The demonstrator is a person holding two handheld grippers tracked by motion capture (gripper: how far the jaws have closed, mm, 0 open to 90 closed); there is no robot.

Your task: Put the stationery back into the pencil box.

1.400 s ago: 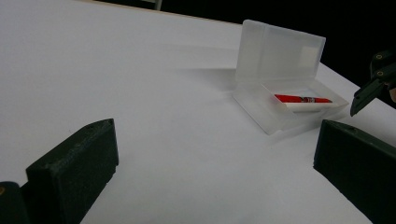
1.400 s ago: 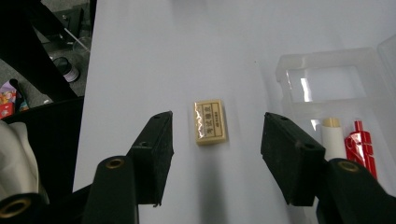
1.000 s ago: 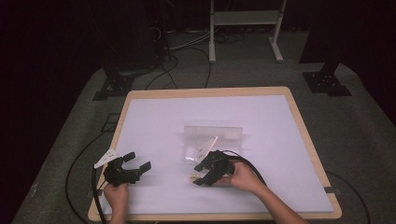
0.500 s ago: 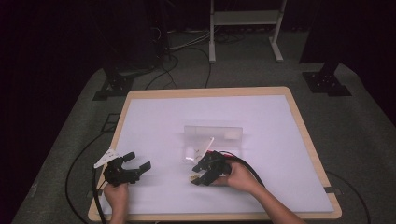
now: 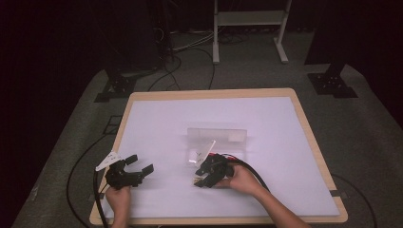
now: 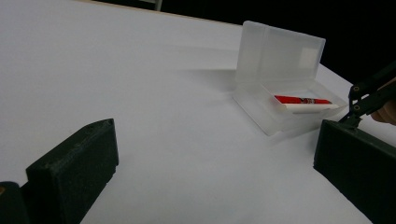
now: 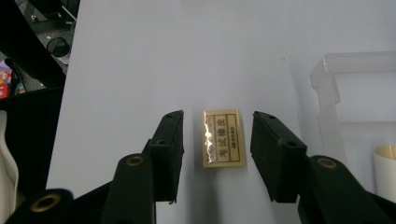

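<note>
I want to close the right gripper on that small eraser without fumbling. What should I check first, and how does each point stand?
1. Right gripper open: ok.
2. Eraser between its jaws, gaps on both sides: ok.
3. Eraser flat on the table, apart from the clear pencil case: ok.
4. Jaws low enough to grip the eraser's sides: cannot tell.
5. Pencil case lid up, red pen inside, room left for the eraser: ok.
6. Left gripper open, away from the case: ok.
</note>
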